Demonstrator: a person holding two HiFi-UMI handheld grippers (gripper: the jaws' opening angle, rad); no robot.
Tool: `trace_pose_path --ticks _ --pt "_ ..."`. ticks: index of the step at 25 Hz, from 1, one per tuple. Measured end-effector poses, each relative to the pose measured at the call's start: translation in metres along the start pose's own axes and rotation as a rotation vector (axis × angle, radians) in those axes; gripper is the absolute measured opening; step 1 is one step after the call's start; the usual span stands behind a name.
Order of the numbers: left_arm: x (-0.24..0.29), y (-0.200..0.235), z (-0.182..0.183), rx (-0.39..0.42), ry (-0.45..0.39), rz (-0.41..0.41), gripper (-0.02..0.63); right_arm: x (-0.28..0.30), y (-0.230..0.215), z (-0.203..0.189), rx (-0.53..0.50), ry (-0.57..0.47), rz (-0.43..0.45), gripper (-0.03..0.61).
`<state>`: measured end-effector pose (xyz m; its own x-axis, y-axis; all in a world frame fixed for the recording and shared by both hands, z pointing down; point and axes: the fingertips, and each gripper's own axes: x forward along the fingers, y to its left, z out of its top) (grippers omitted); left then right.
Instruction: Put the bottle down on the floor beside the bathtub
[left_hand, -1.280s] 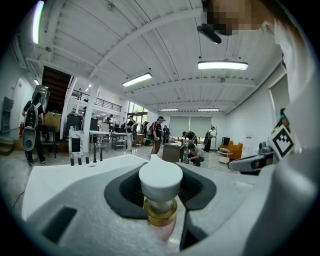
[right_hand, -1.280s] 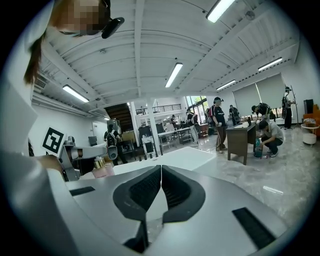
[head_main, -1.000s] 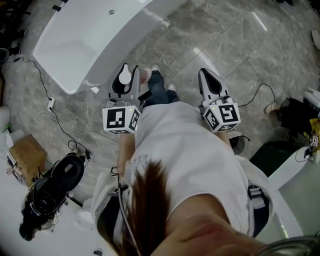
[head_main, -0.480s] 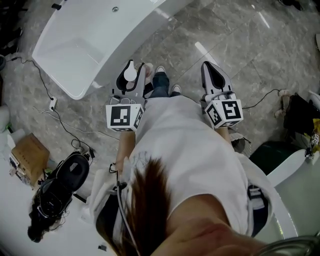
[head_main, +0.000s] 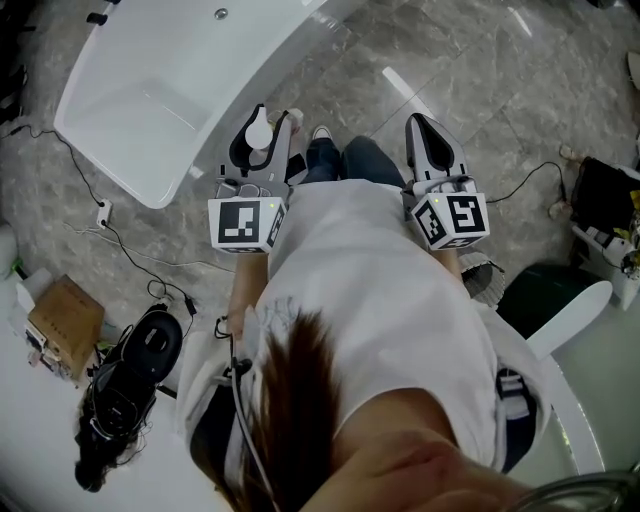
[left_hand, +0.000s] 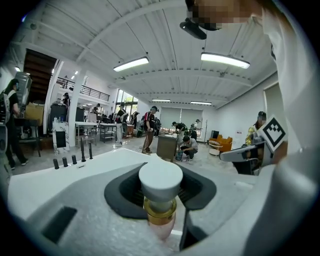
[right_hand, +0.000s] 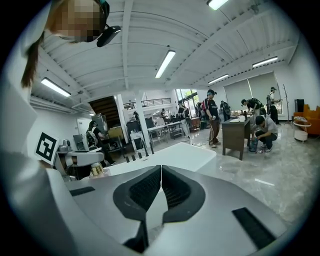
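While your left gripper (head_main: 268, 122) grips the bottle (left_hand: 160, 186) by its neck just beside the bathtub's (head_main: 150, 90) near rim, up off the floor (head_main: 490, 90), you see only its white cap, gold collar and a bit of pink shoulder. The body is buried between the jaws, so any label stays out of sight. Your right gripper (right_hand: 161, 172), farther from the bathtub, has its jaws pressed together on nothing. Your torso (head_main: 370, 300) covers both your hands. The marker cubes (head_main: 243, 222) carry only black-and-white square patterns.
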<state>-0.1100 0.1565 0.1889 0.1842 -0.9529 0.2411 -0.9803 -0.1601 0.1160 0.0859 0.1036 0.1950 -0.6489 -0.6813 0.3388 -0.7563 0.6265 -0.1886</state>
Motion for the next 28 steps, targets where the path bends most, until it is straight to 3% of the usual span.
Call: trace_pose_path --ticks 12,22,28 --pt "0.021 0.012 0.000 -0.004 0.021 -0.018 0.144 0.023 -0.007 0.006 -0.006 0.032 -0.011 0.014" --pt "0.065 0.030 0.002 -0.027 0.045 0.045 0.144 0.069 -0.039 0.024 -0.009 0.042 0.030 0.014" --pt "0.109 0.031 0.015 -0.031 0.039 0.110 0.144 0.101 -0.082 0.047 -0.019 0.043 0.067 0.014"
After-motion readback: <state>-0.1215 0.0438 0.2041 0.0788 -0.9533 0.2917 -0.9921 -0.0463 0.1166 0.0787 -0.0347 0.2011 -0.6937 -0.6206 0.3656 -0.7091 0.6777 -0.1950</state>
